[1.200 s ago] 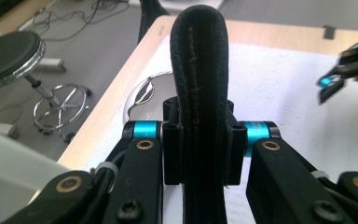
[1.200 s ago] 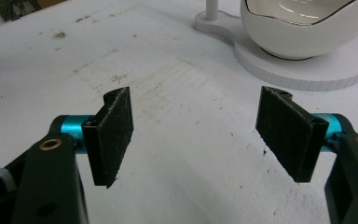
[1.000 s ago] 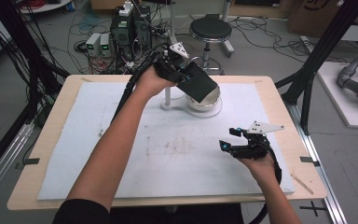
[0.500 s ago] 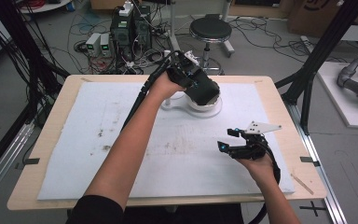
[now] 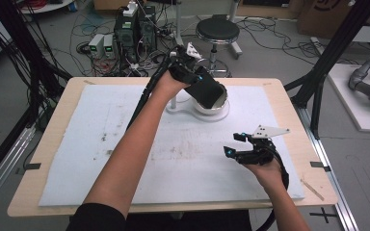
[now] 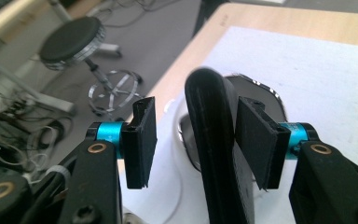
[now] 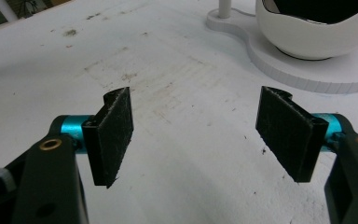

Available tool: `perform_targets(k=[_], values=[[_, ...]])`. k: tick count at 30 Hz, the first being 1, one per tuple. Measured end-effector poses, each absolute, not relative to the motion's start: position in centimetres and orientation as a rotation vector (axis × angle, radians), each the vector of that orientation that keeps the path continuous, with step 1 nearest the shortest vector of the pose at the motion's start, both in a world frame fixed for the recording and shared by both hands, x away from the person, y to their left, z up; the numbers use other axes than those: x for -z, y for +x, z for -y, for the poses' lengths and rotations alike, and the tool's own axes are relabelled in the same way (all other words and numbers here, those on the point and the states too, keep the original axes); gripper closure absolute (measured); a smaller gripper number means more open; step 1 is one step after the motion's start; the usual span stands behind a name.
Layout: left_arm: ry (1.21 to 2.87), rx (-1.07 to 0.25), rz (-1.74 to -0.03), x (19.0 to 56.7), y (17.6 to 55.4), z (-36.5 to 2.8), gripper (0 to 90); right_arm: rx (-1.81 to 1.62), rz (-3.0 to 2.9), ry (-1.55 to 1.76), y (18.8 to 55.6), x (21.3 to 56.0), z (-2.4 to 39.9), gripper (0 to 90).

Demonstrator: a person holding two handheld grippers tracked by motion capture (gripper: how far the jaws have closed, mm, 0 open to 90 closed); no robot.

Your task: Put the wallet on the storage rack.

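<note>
High view: white table mat [image 5: 125, 144], then the white cradle [image 5: 212, 107] with the black pouch [image 5: 207, 94] resting in it. Left gripper [image 6: 193, 135] jaws have just been opening, pouch loose between them — released, likely. Right gripper [image 7: 200, 135] gapes idle.

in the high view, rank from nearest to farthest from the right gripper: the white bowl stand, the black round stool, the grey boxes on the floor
1. White bowl-shaped stand, on the table's far side, up and left of the right gripper.
2. Black round stool, on the floor beyond the table's far edge.
3. Grey boxes, on the floor at far left, among the cables.
</note>
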State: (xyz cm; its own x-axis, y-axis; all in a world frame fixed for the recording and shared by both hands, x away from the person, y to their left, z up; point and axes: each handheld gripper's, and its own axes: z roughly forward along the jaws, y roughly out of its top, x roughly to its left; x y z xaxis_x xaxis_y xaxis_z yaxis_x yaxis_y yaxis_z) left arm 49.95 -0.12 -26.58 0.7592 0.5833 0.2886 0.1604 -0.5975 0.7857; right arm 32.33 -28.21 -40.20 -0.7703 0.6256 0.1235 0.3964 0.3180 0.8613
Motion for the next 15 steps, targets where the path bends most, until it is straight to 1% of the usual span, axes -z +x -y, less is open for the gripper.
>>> perform_targets(k=[5,15], values=[[2.156,-0.748,-0.586,26.8,50.1,0.2,48.4,-1.434,-2.356,0.927,32.3,40.2,28.2,27.9],[2.166,-0.795,-0.651,28.6,51.4,0.4,48.9,-1.446,-2.366,0.924,32.5,40.4,28.3,27.9]])
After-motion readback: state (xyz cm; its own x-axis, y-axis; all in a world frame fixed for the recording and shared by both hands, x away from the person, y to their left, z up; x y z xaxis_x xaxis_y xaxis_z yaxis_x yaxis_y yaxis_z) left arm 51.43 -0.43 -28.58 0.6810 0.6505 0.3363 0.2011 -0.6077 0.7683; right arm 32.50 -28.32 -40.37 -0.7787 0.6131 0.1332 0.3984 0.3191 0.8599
